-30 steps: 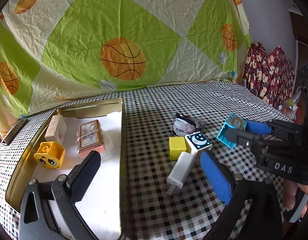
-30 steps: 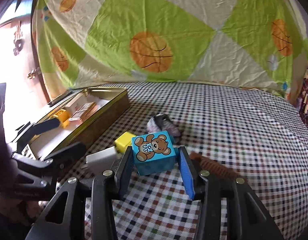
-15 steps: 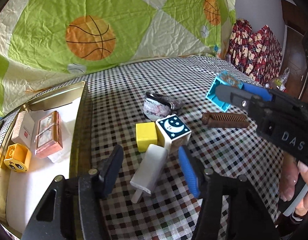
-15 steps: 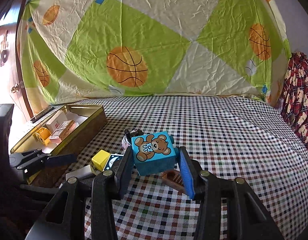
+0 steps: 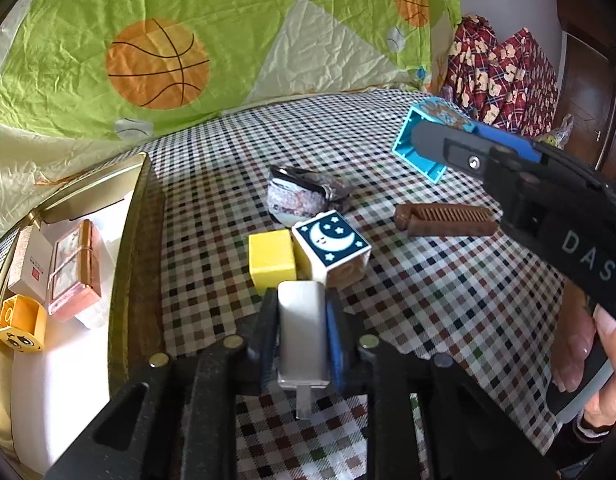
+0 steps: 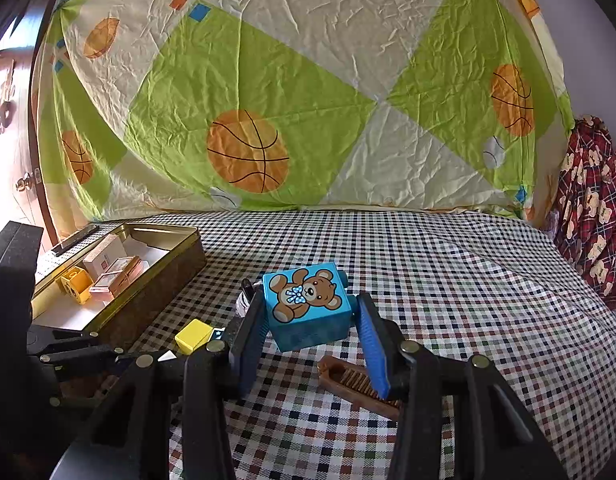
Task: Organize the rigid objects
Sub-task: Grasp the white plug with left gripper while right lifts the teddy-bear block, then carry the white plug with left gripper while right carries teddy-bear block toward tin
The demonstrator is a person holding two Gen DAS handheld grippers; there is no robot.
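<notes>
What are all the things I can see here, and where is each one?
white bottle: 1, white, gripped on the checked cloth
teddy block: 1, blue, held above the cloth
moon block: 1, white and navy, touching yellow cube
yellow cube: 1, yellow, mid-cloth
comb: 1, brown, right of the blocks
pouch: 1, patterned, behind the blocks
tin: 1, gold, left, holding small boxes and a yellow face block
left gripper: shut on bottle
right gripper: shut on teddy block

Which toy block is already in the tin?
The yellow smiley-face block, lying inside the gold tin; the plain yellow, moon and bear blocks are outside.
</notes>
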